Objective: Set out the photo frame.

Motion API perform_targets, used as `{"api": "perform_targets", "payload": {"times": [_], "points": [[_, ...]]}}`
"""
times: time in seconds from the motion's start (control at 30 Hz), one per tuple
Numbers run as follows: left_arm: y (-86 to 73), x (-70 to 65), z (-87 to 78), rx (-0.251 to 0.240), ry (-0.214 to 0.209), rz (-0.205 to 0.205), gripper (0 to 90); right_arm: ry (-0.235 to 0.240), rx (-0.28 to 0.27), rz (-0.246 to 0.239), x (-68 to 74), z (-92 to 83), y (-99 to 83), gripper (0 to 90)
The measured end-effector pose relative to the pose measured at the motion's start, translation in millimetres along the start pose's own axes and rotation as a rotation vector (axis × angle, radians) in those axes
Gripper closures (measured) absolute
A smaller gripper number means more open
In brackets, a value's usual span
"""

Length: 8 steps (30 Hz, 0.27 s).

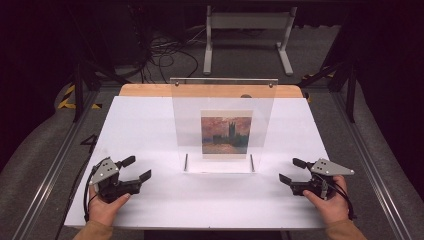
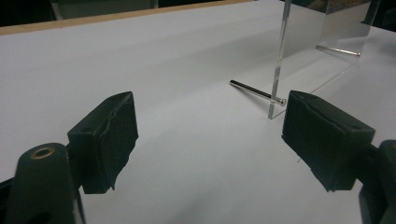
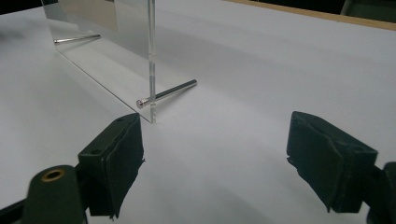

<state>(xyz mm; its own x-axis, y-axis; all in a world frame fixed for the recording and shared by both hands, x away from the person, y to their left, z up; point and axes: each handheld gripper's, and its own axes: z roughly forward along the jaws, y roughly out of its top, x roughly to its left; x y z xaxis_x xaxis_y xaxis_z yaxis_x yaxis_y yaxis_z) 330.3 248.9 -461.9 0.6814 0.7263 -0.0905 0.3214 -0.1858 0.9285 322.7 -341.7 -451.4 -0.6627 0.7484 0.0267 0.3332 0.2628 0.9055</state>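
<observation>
clear acrylic frame (image 1: 222, 125) stands between left gripper (image 1: 137, 168) and right gripper (image 1: 293, 170), fingers spread.

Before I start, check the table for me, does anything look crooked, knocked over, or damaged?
Nothing stands out. The clear acrylic frame stands upright on its metal pins, the picture sits straight inside, and the left gripper and right gripper rest open either side.

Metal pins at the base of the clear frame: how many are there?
2. The left pin sticks out at the frame's lower left corner; the right pin at its lower right. Two small studs sit at the top corners, not counted.
</observation>
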Motion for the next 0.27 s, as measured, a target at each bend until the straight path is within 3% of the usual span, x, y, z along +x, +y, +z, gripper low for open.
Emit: {"api": "perform_targets", "payload": {"times": [0.13,0.27], "points": [[-0.1,-2.7,5.1,0.049,0.005,0.024,18.8,-0.009,0.007,0.0,-0.4,0.3,-0.7,18.3],[2.3,-5.0,6.7,0.052,-0.013,0.035,18.7,-0.015,0.0,0.002,-1.3,-1.2,-0.9,18.3]]}}
